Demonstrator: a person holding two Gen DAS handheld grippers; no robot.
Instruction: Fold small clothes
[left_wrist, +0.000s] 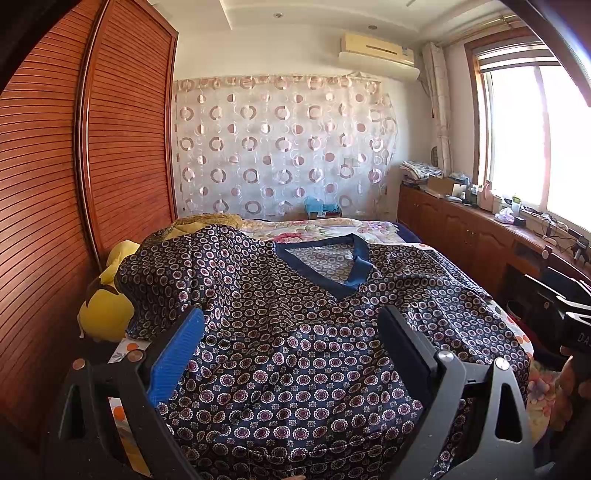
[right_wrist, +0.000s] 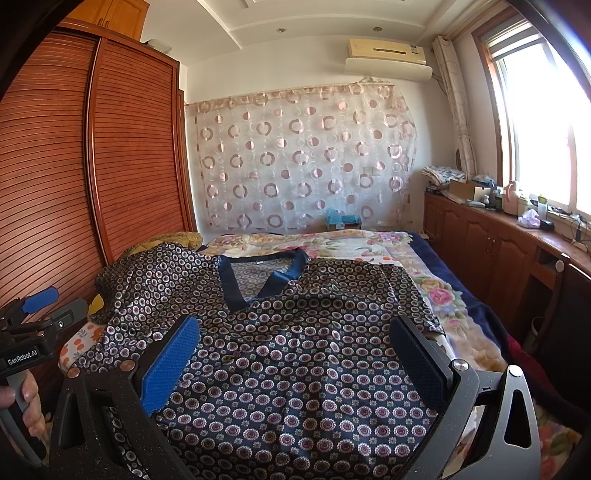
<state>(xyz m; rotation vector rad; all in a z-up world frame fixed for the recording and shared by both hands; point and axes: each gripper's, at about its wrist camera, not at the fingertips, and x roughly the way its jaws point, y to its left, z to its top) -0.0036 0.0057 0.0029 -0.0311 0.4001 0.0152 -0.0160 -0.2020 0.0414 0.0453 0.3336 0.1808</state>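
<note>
Looks like the very start of the fold: patterned top (left_wrist: 295, 350) is lying face up on the bed (right_wrist: 424, 266), filling the lower middle of both frames. Left tongs (left_wrist: 291, 328) and right tongs (right_wrist: 295, 339) are both spread wide, hovering over it, pinching nothing. Next they'd need to drop onto an edge or sleeve, I reckon.

Bed (right_wrist: 476, 306) with a floral-print quilt over a dark blue blanket along its right edge. A navy circle-patterned satin top with a blue V-neck band (left_wrist: 295, 332) lies spread front-up across the near end, collar toward the far edge. A yellow plush toy (left_wrist: 107, 302) sits at the left edge, partly under one sleeve. A mustard-yellow crumpled cloth (left_wrist: 210, 221) sits at the far left corner.
</note>
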